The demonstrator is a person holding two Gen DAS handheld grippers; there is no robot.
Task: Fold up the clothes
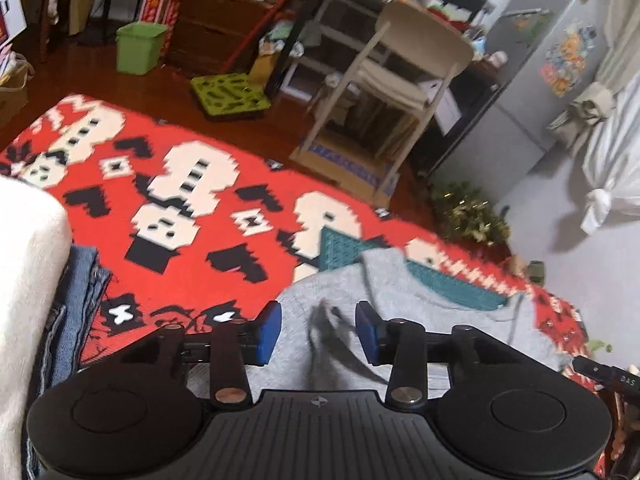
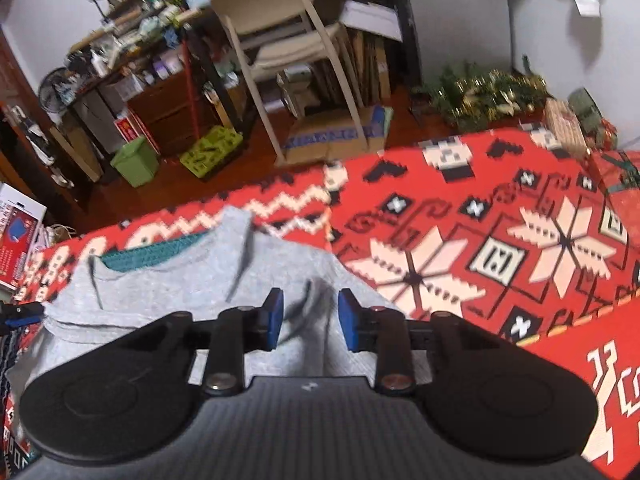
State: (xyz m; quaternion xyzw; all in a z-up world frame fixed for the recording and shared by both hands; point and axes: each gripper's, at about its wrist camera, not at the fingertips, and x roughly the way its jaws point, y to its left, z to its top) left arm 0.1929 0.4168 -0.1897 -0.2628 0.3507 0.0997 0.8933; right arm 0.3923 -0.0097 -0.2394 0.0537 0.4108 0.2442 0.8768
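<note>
A grey sweatshirt (image 1: 420,304) with a teal neck lining (image 1: 452,284) lies on the red patterned blanket (image 1: 224,236). My left gripper (image 1: 318,330) hovers over its left part, blue pads (image 1: 270,332) spread wide, with a dark crease of the cloth showing in the gap. In the right wrist view the same sweatshirt (image 2: 168,284) shows its teal neck lining (image 2: 156,258) on the far side. My right gripper (image 2: 311,320) stands open over the garment's right part, near its edge. Neither gripper's pads press on the cloth.
A white folded cloth (image 1: 28,280) and blue jeans (image 1: 76,300) lie at the left. Bare red blanket (image 2: 500,240) stretches to the right. Beyond the blanket are a cream chair (image 2: 280,40), a green bin (image 1: 140,48), a cardboard box (image 2: 332,136) and cluttered shelves.
</note>
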